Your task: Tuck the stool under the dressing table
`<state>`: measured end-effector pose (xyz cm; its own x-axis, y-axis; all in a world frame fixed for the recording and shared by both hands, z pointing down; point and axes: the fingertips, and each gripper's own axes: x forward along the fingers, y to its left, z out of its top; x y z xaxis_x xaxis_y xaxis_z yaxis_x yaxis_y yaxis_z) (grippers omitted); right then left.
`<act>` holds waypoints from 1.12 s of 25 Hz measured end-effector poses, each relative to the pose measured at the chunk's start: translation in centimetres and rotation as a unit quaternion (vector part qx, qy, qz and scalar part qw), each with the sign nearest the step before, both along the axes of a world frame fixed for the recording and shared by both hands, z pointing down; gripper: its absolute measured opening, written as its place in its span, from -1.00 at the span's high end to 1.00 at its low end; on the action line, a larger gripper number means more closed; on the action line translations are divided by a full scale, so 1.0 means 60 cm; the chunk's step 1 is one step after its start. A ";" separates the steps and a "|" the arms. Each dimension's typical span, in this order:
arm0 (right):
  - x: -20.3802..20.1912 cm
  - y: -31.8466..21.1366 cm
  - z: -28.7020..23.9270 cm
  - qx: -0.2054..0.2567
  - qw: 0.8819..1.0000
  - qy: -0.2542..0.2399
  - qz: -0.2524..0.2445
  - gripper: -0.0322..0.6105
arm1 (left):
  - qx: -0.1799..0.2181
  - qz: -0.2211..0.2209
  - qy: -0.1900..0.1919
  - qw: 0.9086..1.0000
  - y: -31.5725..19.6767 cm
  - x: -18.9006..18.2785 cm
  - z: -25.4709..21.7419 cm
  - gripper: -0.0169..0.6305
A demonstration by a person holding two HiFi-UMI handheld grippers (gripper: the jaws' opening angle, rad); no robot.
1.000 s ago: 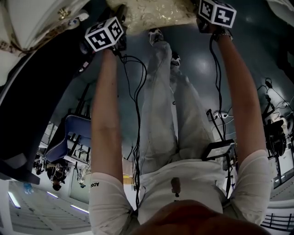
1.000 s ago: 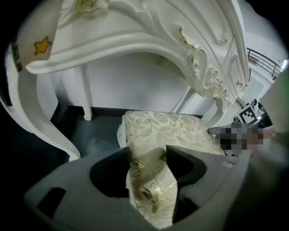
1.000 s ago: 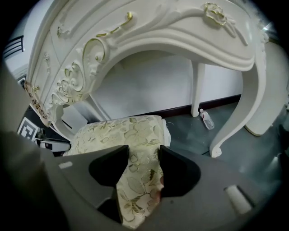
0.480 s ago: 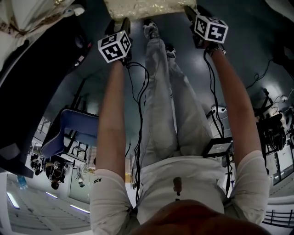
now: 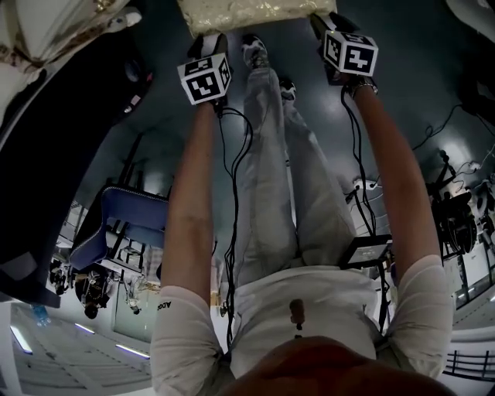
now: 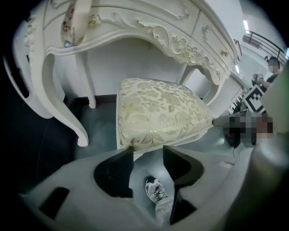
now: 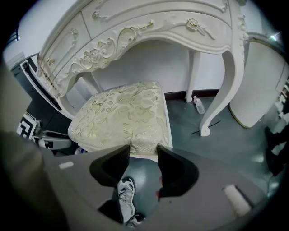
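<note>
The stool (image 6: 160,113), a cream floral cushion on a white frame, stands half under the ornate white dressing table (image 6: 135,27). My left gripper (image 6: 147,152) is at the seat's near left corner, its tips level with the seat's rim. My right gripper (image 7: 143,150) is at the near right corner of the stool (image 7: 122,117), below the dressing table (image 7: 149,27). Both pairs of jaws have just been closing; only the white seat rim shows at their tips, and no pad visibly presses on it. In the head view the stool (image 5: 244,11) lies at the top edge, between both grippers.
The table's curved legs (image 7: 216,103) (image 6: 67,113) flank the stool. A small bottle (image 7: 198,104) lies on the grey floor by the right leg. The person's shoes (image 7: 126,194) stand just behind the stool. A blue chair (image 5: 128,220) sits behind at the left.
Both grippers have moved in to the stool's near corners and come closer together. The stool has slid toward the top edge of the head view.
</note>
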<state>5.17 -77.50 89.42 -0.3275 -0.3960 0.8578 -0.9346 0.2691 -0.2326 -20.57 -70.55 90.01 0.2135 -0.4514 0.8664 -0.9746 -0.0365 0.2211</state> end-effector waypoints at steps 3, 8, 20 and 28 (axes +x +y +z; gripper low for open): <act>-0.006 -0.049 0.000 0.007 1.000 0.010 0.014 0.26 | 0.014 0.013 -0.006 1.000 -0.051 -0.009 0.002 0.31; -0.014 -0.145 -0.013 0.016 0.999 0.014 0.024 0.26 | 0.026 0.017 -0.001 1.000 -0.153 -0.020 -0.009 0.31; -0.019 -0.191 -0.023 0.014 1.000 0.019 0.004 0.26 | 0.024 0.024 0.038 0.999 -0.276 -0.029 -0.022 0.28; 0.011 -0.133 -0.016 -0.007 0.998 0.051 -0.021 0.88 | 0.046 0.049 0.034 0.997 -0.187 0.015 -0.043 0.88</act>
<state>5.86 -85.48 88.48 -0.2538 -0.3725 0.8926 -0.9418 0.3057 -0.1402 -19.66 -81.79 87.46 0.3169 -0.5028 0.8042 -0.9483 -0.1540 0.2774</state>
